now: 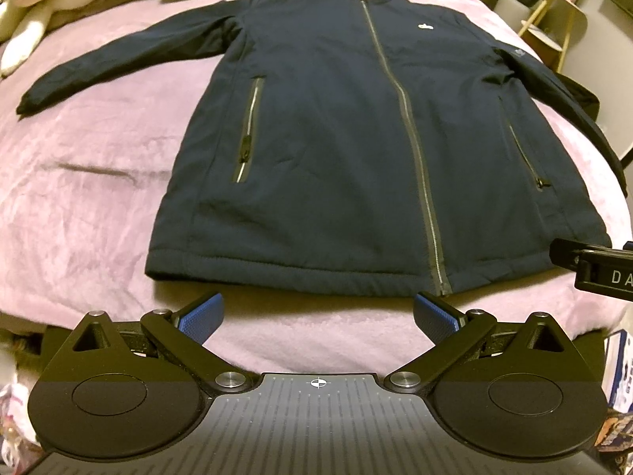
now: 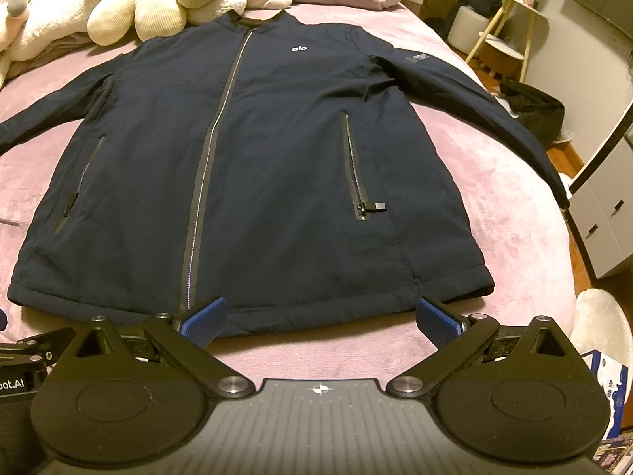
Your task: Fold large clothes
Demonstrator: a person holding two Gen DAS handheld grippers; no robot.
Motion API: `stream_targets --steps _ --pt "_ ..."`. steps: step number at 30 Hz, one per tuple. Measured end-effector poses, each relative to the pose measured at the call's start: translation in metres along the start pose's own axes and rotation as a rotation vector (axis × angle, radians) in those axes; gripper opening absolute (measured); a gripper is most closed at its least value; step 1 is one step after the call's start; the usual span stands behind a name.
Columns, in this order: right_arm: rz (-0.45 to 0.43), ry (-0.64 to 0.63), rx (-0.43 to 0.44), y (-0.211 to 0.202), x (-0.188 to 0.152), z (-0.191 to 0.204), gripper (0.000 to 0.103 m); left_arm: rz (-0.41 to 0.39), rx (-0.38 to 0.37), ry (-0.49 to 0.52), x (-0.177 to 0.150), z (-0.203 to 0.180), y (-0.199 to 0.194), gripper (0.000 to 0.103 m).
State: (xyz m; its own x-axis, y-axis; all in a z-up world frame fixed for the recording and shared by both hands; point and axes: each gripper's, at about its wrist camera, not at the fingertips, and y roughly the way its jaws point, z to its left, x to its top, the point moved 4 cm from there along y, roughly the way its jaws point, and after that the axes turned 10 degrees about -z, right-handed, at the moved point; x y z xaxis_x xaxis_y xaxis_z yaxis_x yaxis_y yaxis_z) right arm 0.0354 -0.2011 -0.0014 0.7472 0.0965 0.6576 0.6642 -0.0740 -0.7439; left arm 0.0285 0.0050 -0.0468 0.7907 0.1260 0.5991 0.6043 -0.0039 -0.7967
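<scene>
Two blue ribbed pads are seen at the bottom of the left wrist view, spread wide apart on the black left gripper, and nothing is held between them. Just above them, across the middle of the frame, the big dark navy zip-up jacket is laid flat on the soft pink fuzzy bed blanket. Its bottom edge is close to the pads but is not touched by them. Both sleeves are spread out to the sides, and the long grey front zipper is done up. A small white logo is seen on the chest, toward the upper right. At the right edge of the frame, a black part of the right gripper is seen near the jacket's corner.

In the right wrist view, the black right gripper is also opened wide and holds nothing. Its blue pads are shown over the jacket's bottom edge in the lower middle of the frame; whether the cloth is touched cannot be told. Cream and white plush toys are piled at the top left, just beyond the collar.
</scene>
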Motion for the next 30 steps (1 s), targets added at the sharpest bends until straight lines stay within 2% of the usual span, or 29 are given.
stream_targets --steps 30 --pt "0.003 0.018 0.017 -0.0001 -0.0002 0.0000 0.102 0.007 -0.008 0.001 -0.0012 -0.0001 0.0011 0.103"
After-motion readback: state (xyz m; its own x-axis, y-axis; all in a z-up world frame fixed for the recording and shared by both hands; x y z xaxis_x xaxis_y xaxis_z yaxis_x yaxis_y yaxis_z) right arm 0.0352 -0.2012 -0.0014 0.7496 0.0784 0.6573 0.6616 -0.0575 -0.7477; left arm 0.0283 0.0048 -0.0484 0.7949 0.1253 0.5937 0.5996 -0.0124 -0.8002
